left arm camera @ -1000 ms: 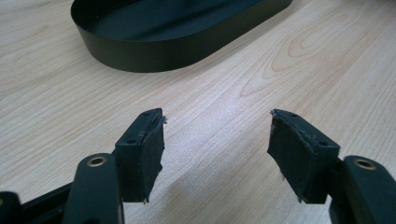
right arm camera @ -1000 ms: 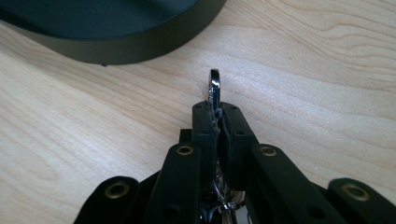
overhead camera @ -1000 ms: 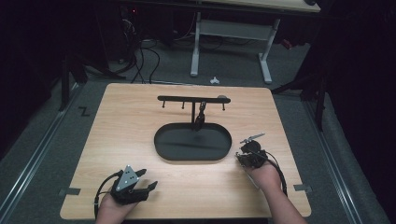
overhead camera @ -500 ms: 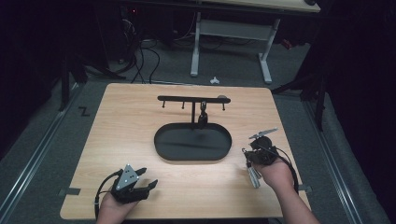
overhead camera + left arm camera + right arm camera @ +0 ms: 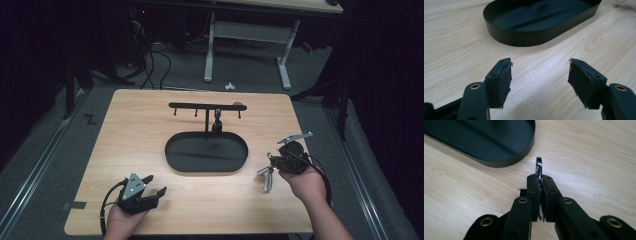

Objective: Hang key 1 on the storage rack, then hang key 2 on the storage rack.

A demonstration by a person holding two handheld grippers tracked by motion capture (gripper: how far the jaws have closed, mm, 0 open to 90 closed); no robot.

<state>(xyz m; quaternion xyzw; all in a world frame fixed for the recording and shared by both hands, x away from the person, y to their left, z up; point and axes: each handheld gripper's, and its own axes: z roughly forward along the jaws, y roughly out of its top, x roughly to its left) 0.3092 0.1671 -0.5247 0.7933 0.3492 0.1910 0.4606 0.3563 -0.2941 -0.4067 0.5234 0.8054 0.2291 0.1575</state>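
Note:
A black oval tray (image 5: 206,152) lies mid-table, also seen as tray (image 5: 541,22) and tray (image 5: 486,142). Behind it stands a black rack (image 5: 206,106) with small hooks; a small dark item (image 5: 217,121) hangs from it. My right gripper (image 5: 271,167) is right of the tray, tilted down at the table. This right gripper (image 5: 540,178) is shut on a thin shiny metal piece (image 5: 538,166), which shows as a silver strip (image 5: 267,180). My left gripper (image 5: 156,185) rests near the front left; this left gripper (image 5: 540,75) stands open with nothing between its pads.
The wooden table (image 5: 150,140) has bare surface around the tray. Past its far edge are a desk frame (image 5: 247,35), cables on the floor (image 5: 150,60) and a small white object (image 5: 229,86).
My right gripper has moved to the right, away from the tray's edge, carrying the metal piece, which now hangs in view below it. The left gripper has stayed put.

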